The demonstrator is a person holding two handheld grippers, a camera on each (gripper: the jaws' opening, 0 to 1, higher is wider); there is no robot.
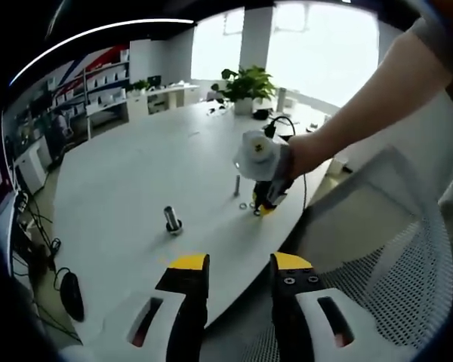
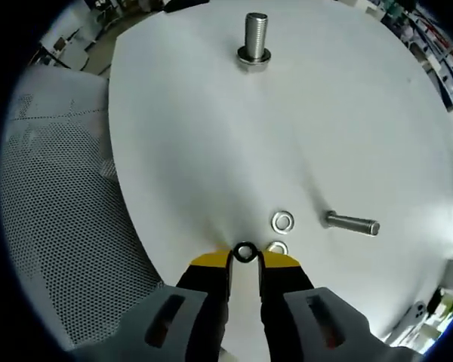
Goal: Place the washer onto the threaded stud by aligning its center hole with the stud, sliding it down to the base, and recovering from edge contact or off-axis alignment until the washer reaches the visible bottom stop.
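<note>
Right hand-held gripper pinches a washer edge-on at its tips, low over the counter and well short of the upright threaded stud; carry it flat and centred over the stud before lowering; left hand-held gripper hangs open, empty.

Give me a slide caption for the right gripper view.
Right gripper pinches a washer on the table, upright stud ahead.

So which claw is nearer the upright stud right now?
Left. The left claw hangs off the table edge, near the upright stud; the right claw, pinching a washer, is farther across the table.
</note>
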